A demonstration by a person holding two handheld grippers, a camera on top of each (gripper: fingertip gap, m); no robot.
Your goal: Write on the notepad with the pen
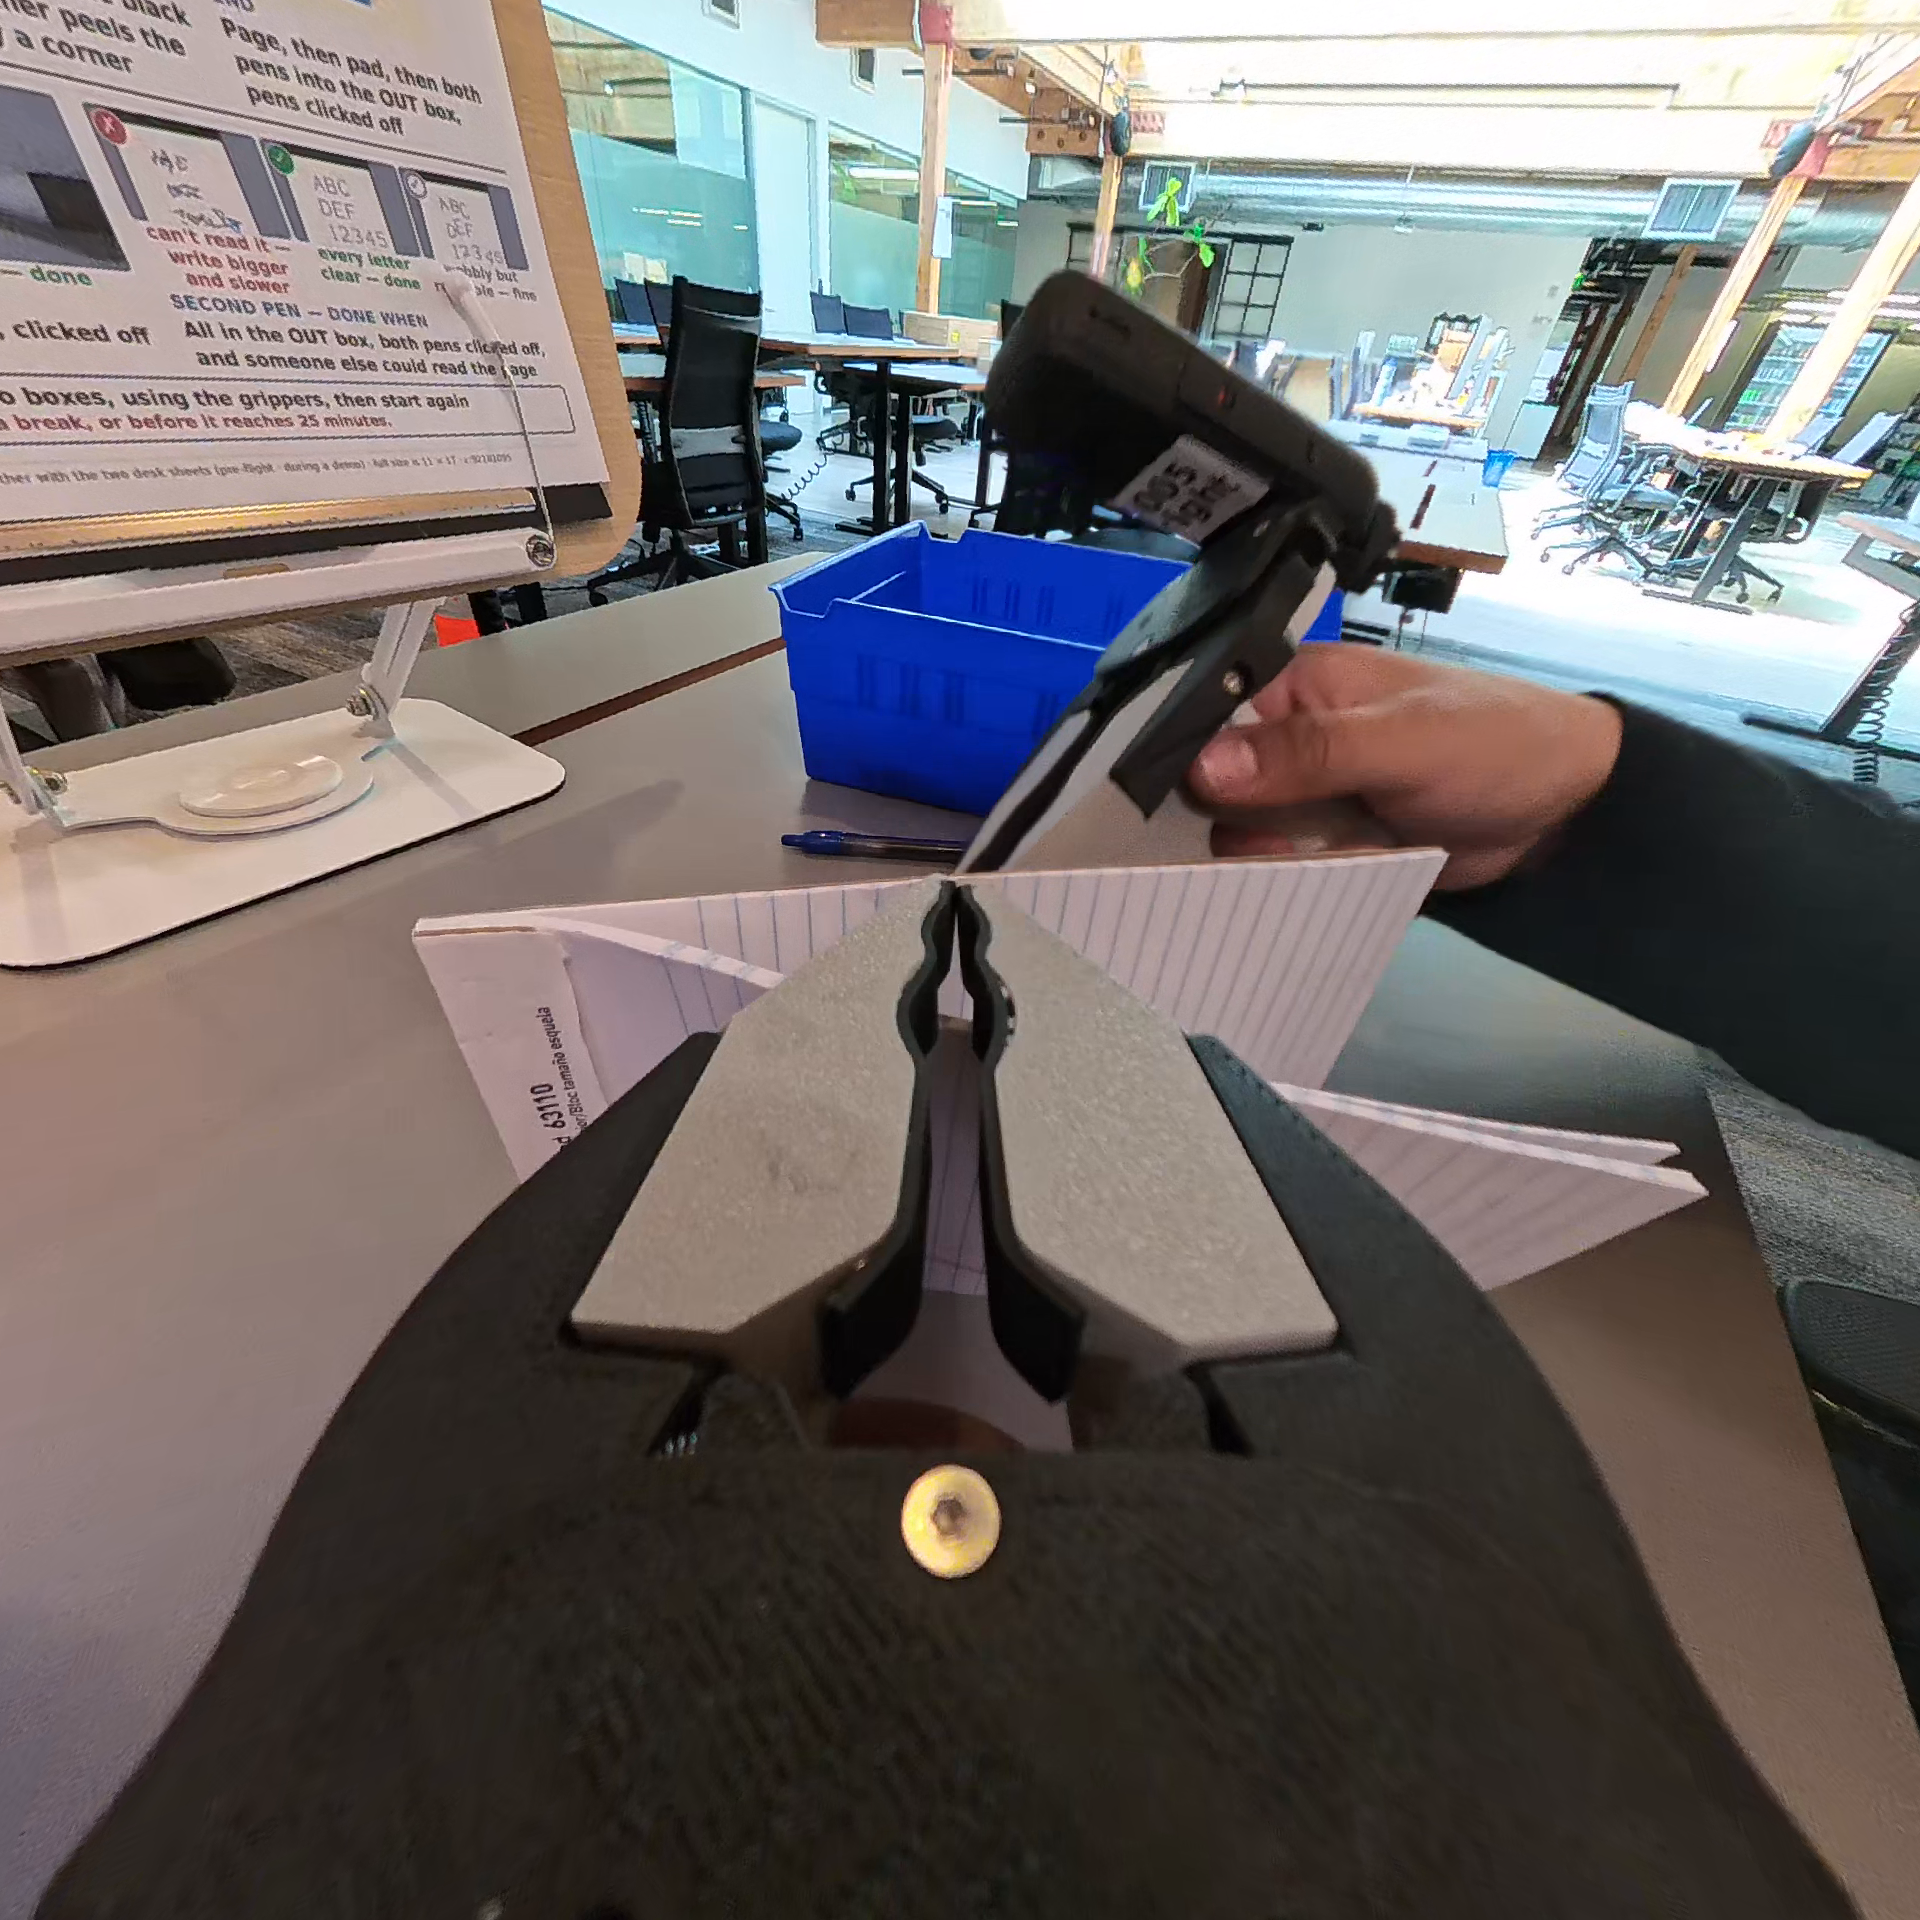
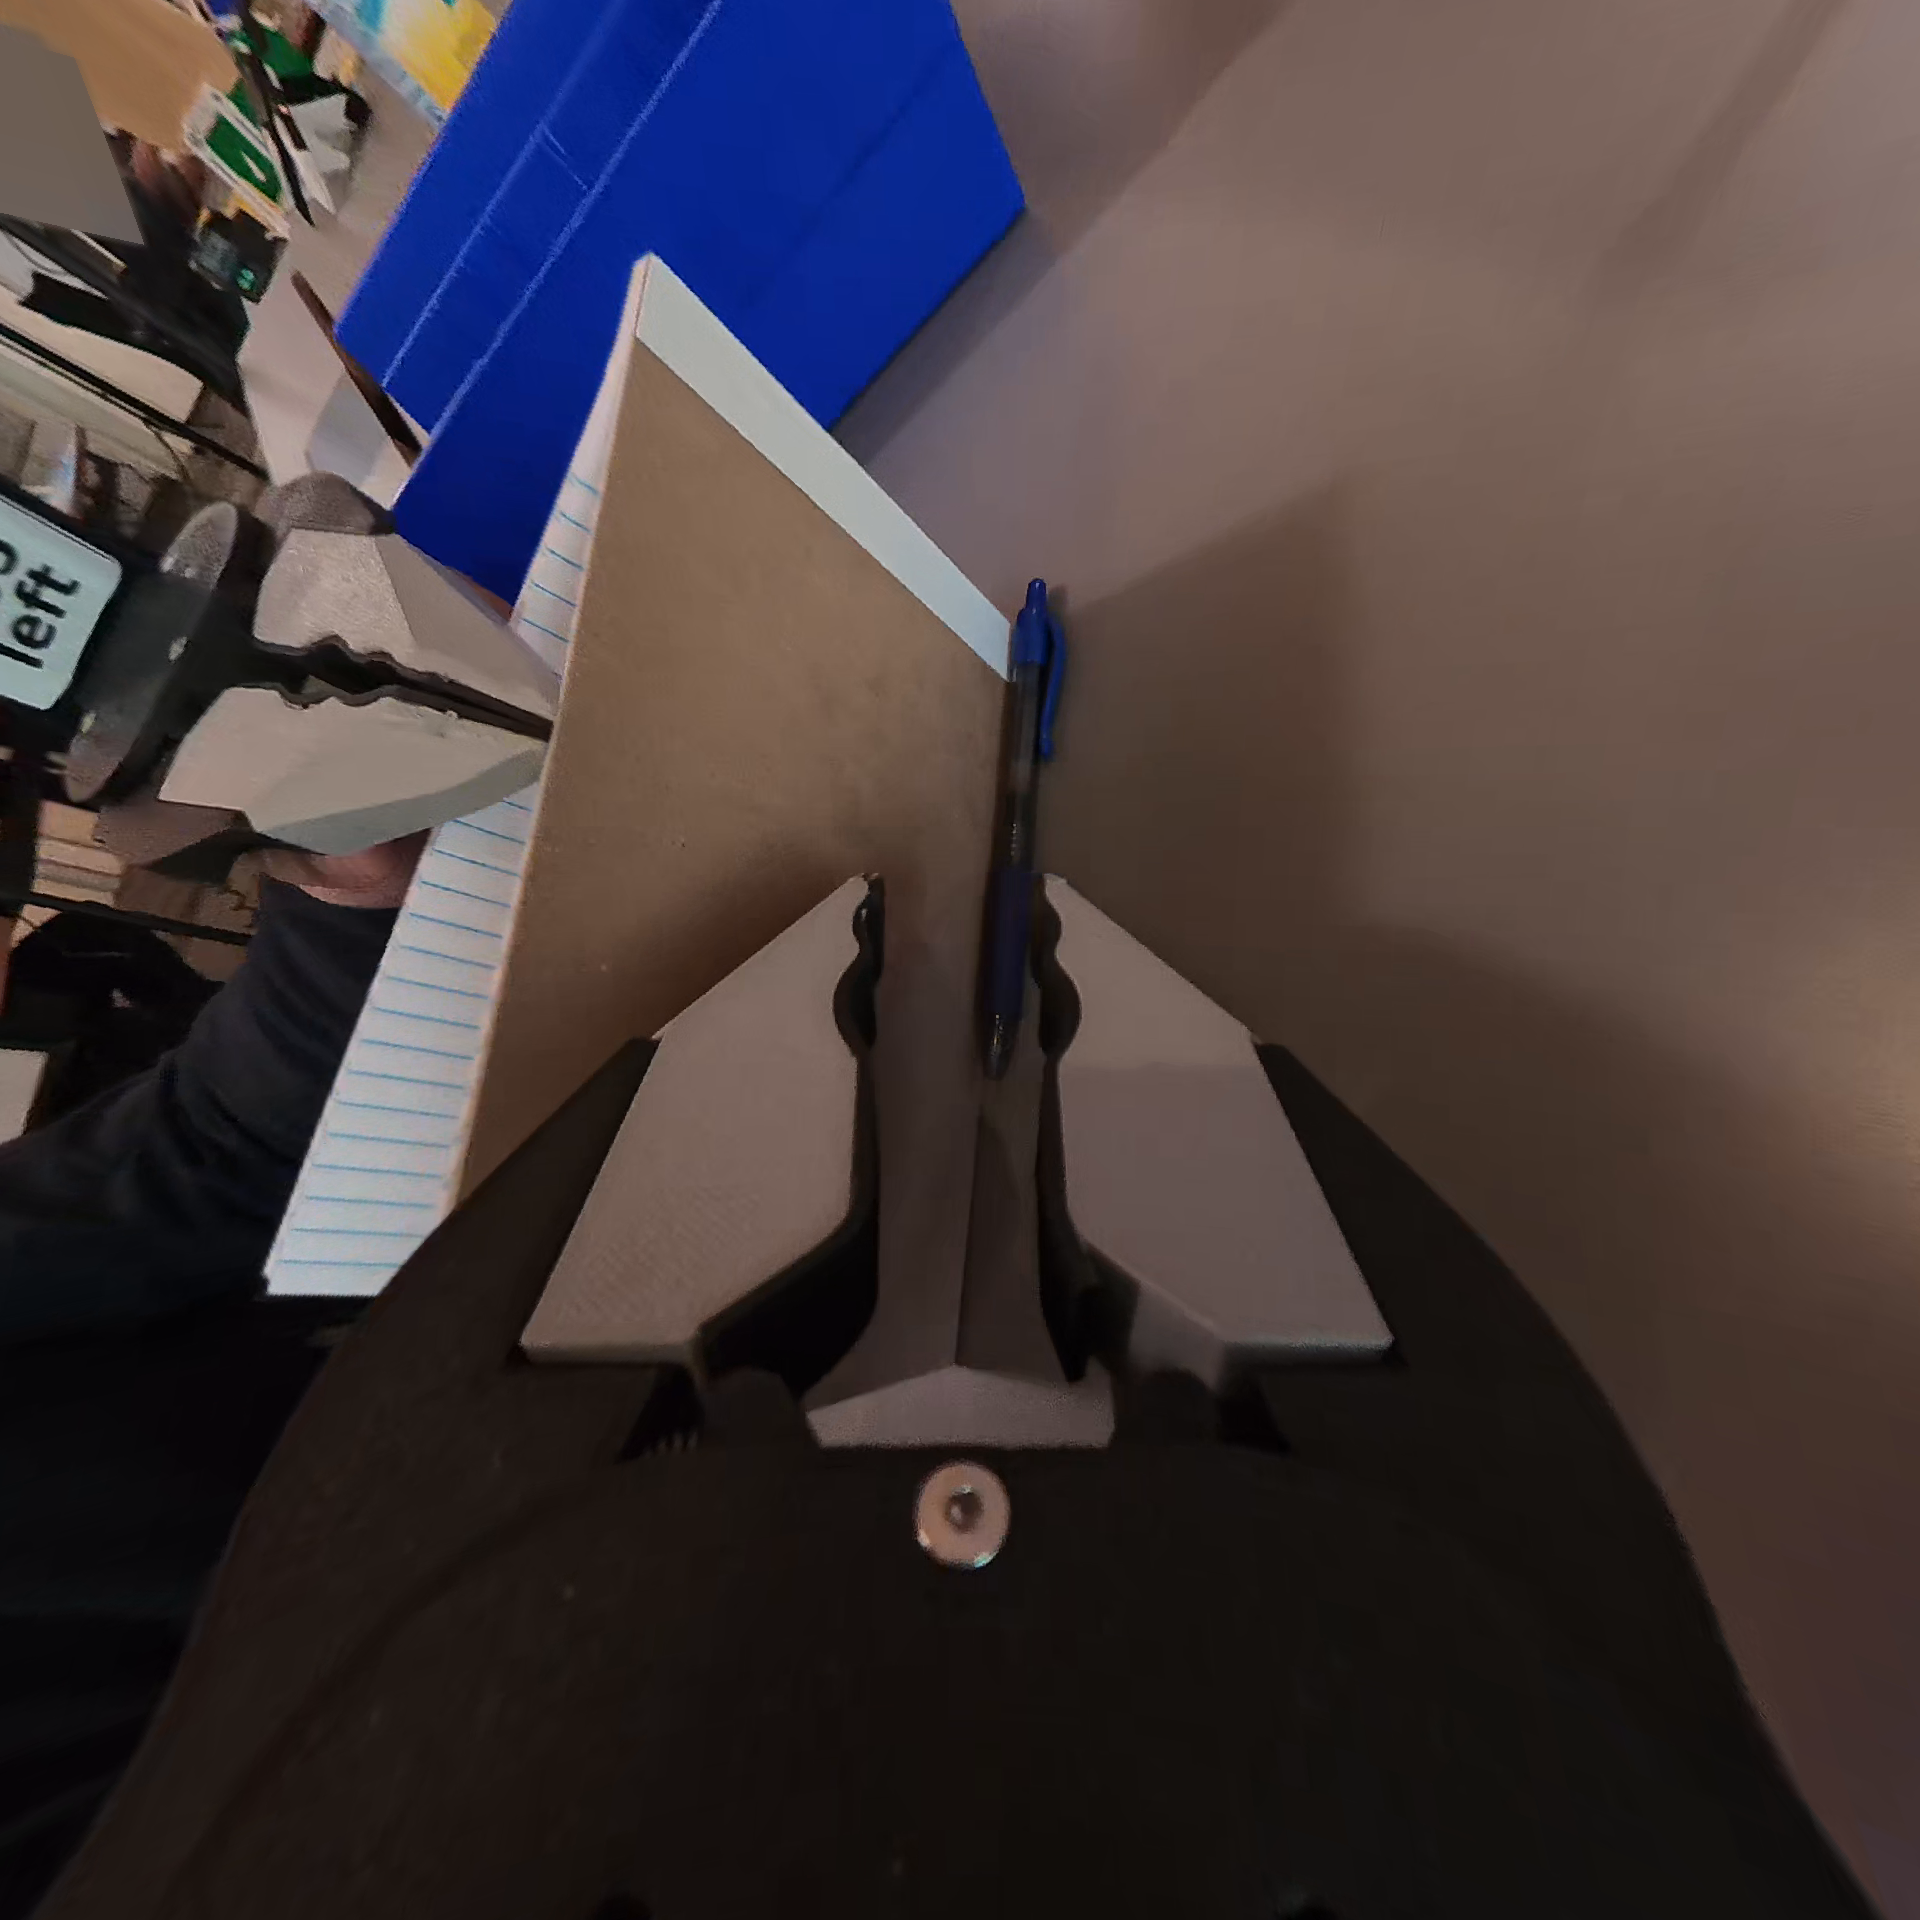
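Observation:
My left gripper is shut on the top edge of the lined notepad and holds it tilted up off the grey table. It shows at the left of the right wrist view, clamped on the pad's edge. There the notepad's brown cardboard back faces me. A blue pen lies on the table along the pad's base; in the left wrist view the pen lies behind the pad. My right gripper is open, pointing down at the pen, which lies between its fingers near the right one. It reaches down behind the pad in the left wrist view.
A blue bin stands on the table just behind the pen; it also shows in the right wrist view. A white document stand with an instruction sheet stands at the far left. A hand holds the right gripper. One gripper's finger ends stand about 7 cm off the other's.

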